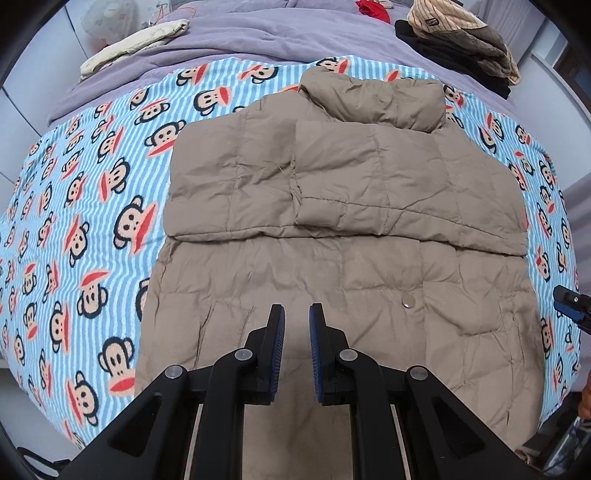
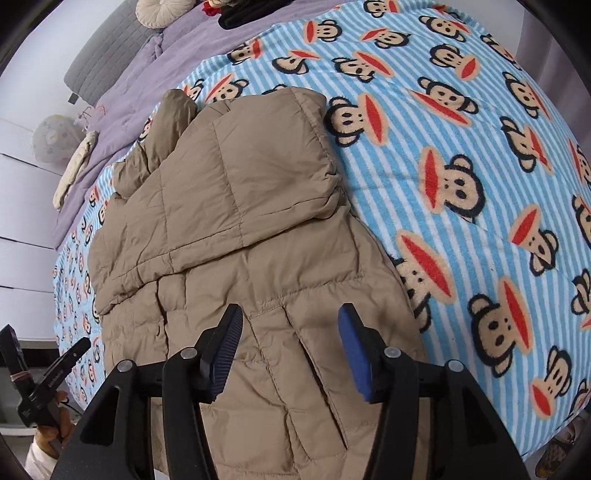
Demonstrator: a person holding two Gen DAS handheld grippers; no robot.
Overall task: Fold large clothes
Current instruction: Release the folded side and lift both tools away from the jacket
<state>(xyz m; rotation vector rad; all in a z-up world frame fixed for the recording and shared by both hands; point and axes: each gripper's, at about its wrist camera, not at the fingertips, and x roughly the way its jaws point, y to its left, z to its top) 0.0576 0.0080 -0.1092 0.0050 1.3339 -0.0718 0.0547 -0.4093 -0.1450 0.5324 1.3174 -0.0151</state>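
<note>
A tan quilted puffer jacket (image 1: 343, 236) lies flat on the monkey-print blanket (image 1: 81, 206), collar far, both sleeves folded across the chest. A metal snap (image 1: 408, 302) shows on its lower front. My left gripper (image 1: 297, 314) hovers over the jacket's lower hem, jaws a little apart and empty. My right gripper (image 2: 290, 317) hovers over the jacket (image 2: 229, 221) near its right side, jaws wide open and empty. The right gripper's tip (image 1: 570, 304) shows at the right edge of the left wrist view; the left gripper (image 2: 48, 380) shows at the lower left of the right wrist view.
The blanket (image 2: 461, 147) covers the near part of a bed with a purple quilt (image 1: 240, 40). A folded cream garment (image 1: 136, 40) lies far left. A stack of folded clothes (image 1: 461, 40) sits far right. A round cushion (image 2: 162, 11) lies at the head.
</note>
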